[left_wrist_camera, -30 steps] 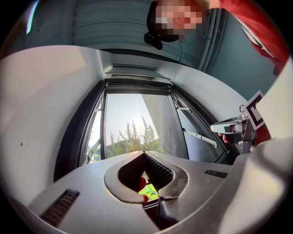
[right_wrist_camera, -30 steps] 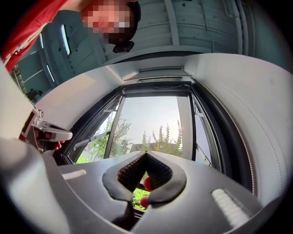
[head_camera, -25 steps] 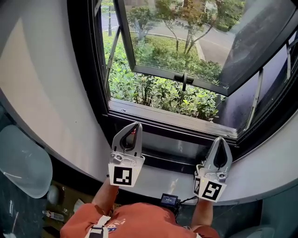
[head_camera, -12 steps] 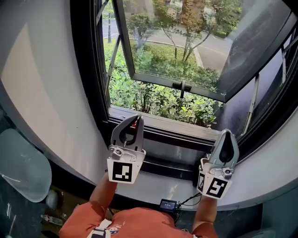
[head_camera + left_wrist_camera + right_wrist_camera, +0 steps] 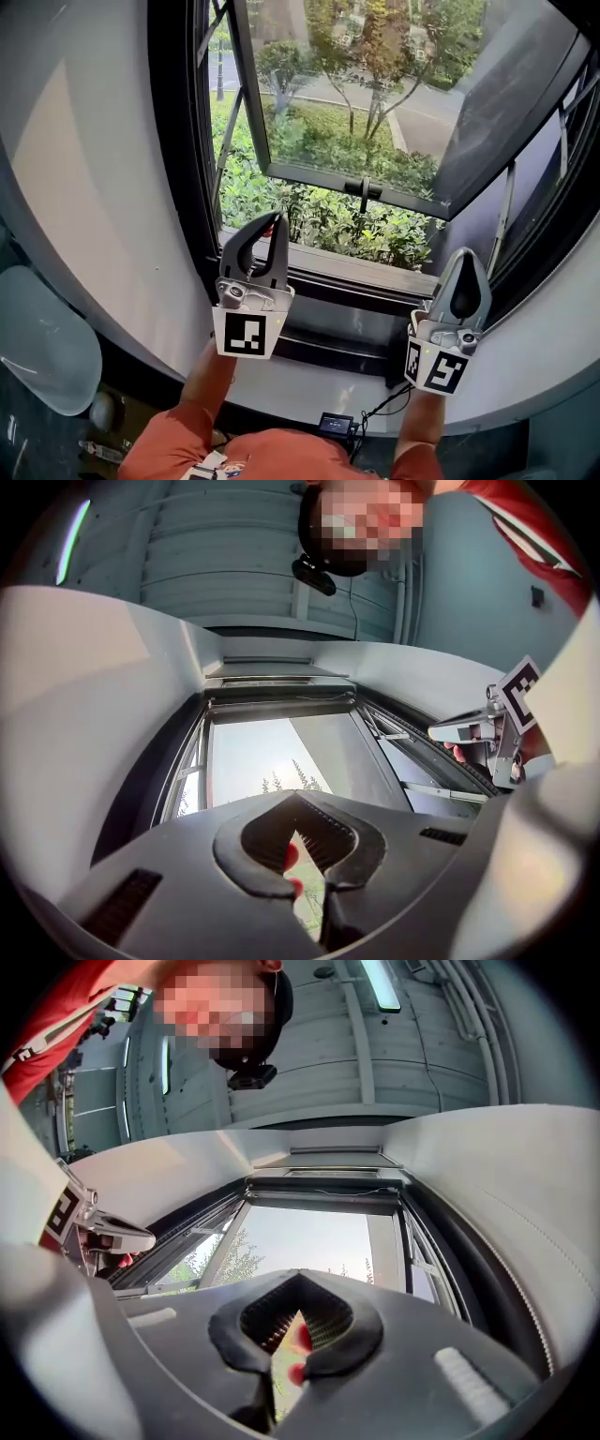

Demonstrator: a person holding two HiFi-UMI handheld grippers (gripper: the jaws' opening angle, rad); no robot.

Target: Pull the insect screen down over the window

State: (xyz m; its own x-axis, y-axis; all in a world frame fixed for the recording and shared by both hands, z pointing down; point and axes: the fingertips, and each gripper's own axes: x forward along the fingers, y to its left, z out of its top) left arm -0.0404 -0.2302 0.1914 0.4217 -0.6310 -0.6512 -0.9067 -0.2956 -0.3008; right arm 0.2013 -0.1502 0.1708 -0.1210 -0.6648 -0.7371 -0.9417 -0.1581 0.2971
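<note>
A person faces an open window [image 5: 347, 103]. The left tool [image 5: 272, 219] sits at seven o'clock of the opening and the right tool [image 5: 470, 255] at five o'clock, each with jaws pressed together on nothing. Both tilt upward, probably to reach the insect screen, likely rolled inside the dark bar [image 5: 323, 1199] at twelve o'clock of the frame. The head view cuts that bar off, and the screen's lower edge cannot be made out.
</note>
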